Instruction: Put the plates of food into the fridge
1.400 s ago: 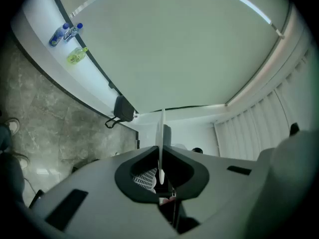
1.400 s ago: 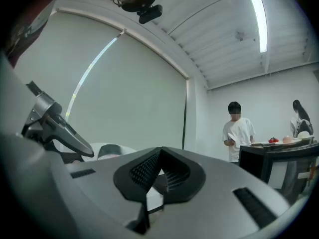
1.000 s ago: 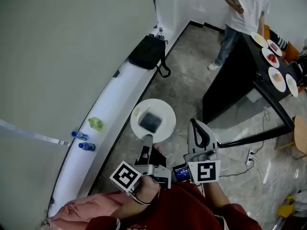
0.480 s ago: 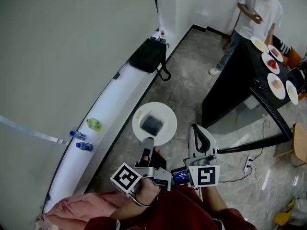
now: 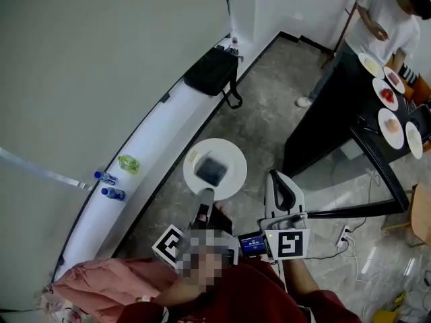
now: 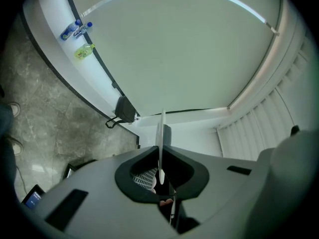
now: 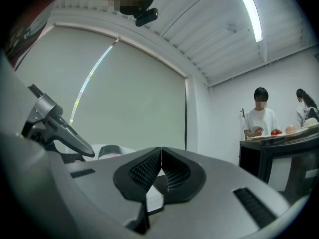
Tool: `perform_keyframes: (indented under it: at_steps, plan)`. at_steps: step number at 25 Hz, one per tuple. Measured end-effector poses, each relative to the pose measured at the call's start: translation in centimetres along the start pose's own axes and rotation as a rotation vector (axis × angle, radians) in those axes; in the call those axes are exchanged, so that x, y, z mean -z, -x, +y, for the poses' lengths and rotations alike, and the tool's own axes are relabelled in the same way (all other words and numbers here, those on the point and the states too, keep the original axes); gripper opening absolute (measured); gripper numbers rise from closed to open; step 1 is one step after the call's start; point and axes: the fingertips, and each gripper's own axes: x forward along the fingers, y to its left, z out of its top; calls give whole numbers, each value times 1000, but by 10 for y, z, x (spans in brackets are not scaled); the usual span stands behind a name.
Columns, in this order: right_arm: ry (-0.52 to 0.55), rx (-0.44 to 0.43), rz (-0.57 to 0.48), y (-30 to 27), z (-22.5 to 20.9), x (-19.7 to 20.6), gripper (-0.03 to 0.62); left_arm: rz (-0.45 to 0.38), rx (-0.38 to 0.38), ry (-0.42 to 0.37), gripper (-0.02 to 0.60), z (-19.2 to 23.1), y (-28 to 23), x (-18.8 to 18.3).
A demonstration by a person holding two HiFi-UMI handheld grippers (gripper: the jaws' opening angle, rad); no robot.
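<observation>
A white plate [image 5: 215,169] with a dark block of food on it is held out level over the grey floor. My left gripper [image 5: 206,197] is shut on its near rim. In the left gripper view the plate [image 6: 161,133] shows edge-on, pinched between the jaws of the left gripper [image 6: 160,171]. My right gripper [image 5: 276,182] hangs just right of the plate, shut and empty. Its ribbed pads meet in the right gripper view, where the right gripper [image 7: 160,166] has nothing in it. More plates of food [image 5: 388,94] lie on the black table [image 5: 337,113] at the upper right.
A person in a white shirt [image 5: 385,25] stands at the far end of the table. A black bag [image 5: 212,71], a green packet [image 5: 129,163] and two bottles [image 5: 108,186] lie on the white ledge along the left wall. A power strip [image 5: 343,237] with cables lies on the floor.
Both grippers and the held plate have drifted level across the room; the ledge and table have shifted a little in the view. The person by the table now appears further right.
</observation>
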Motion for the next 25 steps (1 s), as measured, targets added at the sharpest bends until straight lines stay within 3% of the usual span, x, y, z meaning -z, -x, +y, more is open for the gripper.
perform_keyframes:
  at_steps: [6,15,25]
  plan:
    - [-12,-7,15,3,-15,10,12,-17,-12,-2,21,2,-3,10]
    - [-4,31,-16,-14,-27,12,12,25,7,1,21,-2,-31,13]
    - [10,45,7,-65,-20,20,12,56,5,1,21,-2,-71,-22]
